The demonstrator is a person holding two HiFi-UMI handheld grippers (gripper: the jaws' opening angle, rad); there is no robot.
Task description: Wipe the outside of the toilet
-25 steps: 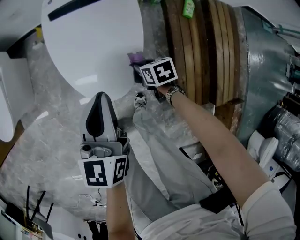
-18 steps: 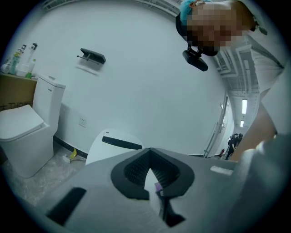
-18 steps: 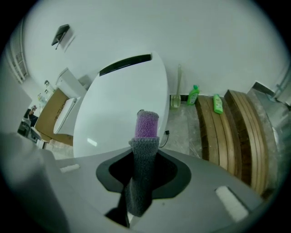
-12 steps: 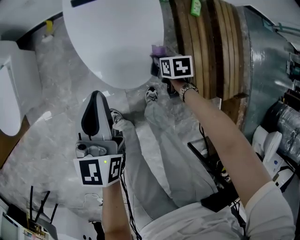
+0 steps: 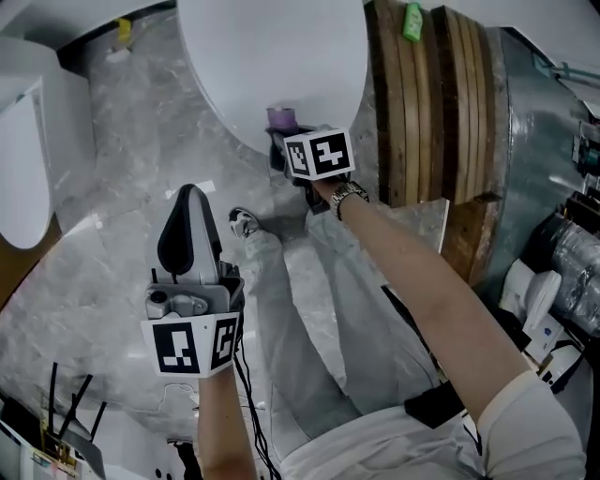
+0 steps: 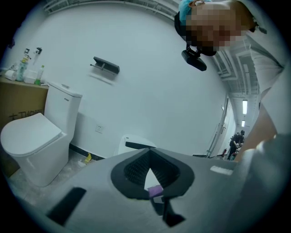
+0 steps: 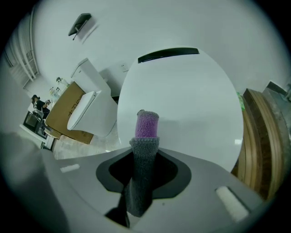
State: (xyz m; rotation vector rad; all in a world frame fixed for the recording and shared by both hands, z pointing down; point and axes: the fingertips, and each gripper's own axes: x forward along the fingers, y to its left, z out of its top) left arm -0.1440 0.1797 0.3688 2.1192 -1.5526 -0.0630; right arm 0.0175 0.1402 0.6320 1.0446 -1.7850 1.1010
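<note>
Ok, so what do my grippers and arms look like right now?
Both grippers are grey moulded shells with black padded jaws. The left gripper and right gripper each carry a cube of black-and-white square markers. A black cable shows beneath the left. The right arm has a metal wristwatch and a white sleeve.

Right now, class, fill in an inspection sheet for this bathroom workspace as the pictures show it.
Surface: grey marble floor.
Job's things: white toilet, lid down; grey-and-purple cloth at its front edge, contact unclear.
Clutter: yellow scrap by the wall; green item on the wooden planks.
Grippers: right gripper shut on the cloth; left gripper shut, empty, away from the toilet.
Cables: black cable hanging under the left gripper.
Surroundings: second toilet, cardboard box beside it.
</note>
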